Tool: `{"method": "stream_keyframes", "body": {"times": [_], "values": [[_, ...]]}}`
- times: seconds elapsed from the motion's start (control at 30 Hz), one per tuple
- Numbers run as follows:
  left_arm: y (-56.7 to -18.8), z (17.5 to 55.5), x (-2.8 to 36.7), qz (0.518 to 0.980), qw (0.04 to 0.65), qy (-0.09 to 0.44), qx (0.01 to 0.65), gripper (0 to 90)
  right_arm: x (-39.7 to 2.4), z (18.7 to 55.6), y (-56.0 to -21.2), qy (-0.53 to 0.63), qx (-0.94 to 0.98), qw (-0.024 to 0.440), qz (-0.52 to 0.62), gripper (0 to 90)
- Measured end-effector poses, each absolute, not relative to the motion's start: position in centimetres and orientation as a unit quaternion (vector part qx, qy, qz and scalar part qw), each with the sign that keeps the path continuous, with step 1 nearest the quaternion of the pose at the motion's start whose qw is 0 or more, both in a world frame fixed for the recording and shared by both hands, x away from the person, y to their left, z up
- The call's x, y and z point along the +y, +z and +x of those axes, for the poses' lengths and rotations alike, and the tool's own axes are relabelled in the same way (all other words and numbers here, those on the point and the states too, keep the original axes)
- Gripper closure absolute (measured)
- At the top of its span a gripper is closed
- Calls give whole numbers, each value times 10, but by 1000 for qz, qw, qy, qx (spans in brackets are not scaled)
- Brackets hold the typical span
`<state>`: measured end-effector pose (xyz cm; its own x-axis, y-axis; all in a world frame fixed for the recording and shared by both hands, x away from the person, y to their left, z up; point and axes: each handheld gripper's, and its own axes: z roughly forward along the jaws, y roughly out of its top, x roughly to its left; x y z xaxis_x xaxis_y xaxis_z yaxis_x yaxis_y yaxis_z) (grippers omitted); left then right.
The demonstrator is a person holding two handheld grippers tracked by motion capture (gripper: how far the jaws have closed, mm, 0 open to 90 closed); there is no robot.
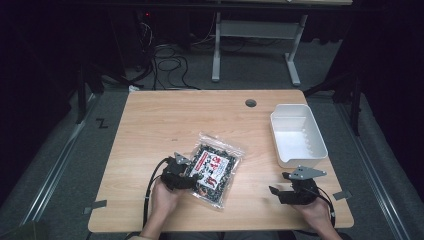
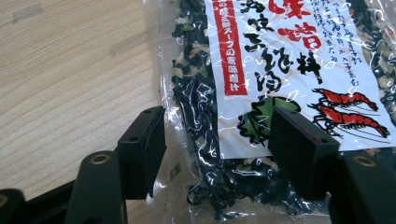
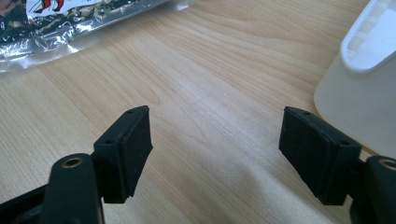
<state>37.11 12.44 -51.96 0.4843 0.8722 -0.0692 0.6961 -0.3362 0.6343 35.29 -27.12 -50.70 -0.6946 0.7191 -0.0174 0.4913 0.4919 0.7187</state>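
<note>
A clear bag of dark dried seaweed (image 1: 215, 167) with a white and red printed label lies flat near the table's front middle. My left gripper (image 1: 189, 174) is at the bag's near left corner. In the left gripper view the bag (image 2: 261, 70) runs between the jaws of that gripper (image 2: 219, 149): the left pad touches its crumpled clear edge and the right pad sits against the label side, the film bunched between them. My right gripper (image 1: 279, 183) rests at the front right, with its jaws (image 3: 215, 140) wide open over bare wood.
A white plastic bin (image 1: 300, 107) stands empty at the right of the wooden table (image 1: 165, 115), just beyond my right gripper, its corner (image 3: 369, 46) close to the right jaw. The bag's edge (image 3: 56, 23) lies to that gripper's far left. A cable hole (image 1: 250, 103) sits near the back edge.
</note>
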Motion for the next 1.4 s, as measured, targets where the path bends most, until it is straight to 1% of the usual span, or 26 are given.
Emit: {"method": "stream_keyframes", "body": {"times": [0.07, 0.23, 0.43, 0.57, 0.93, 1.07, 1.2, 1.4], "values": [[-520, 370, 123, 807, 305, 145, 484, 374, -271, 354, -507, 355, 853, 147, 352, 271], [-520, 369, 120, 816, 300, 141, 473, 375, -269, 354, -508, 356, 855, 144, 349, 277], [-519, 365, 116, 825, 299, 147, 457, 414, -269, 355, -504, 365, 851, 135, 352, 282], [-519, 364, 115, 827, 300, 146, 454, 422, -268, 356, -503, 365, 851, 128, 355, 281], [-518, 360, 110, 836, 298, 136, 441, 419, -249, 364, -494, 370, 855, 126, 341, 293], [-518, 358, 108, 838, 302, 131, 435, 417, -241, 367, -491, 358, 862, 133, 333, 315], [-518, 356, 105, 841, 303, 129, 430, 416, -233, 374, -488, 356, 864, 136, 331, 332], [-518, 352, 101, 848, 302, 124, 418, 415, -220, 389, -484, 358, 859, 129, 342, 329]]}}
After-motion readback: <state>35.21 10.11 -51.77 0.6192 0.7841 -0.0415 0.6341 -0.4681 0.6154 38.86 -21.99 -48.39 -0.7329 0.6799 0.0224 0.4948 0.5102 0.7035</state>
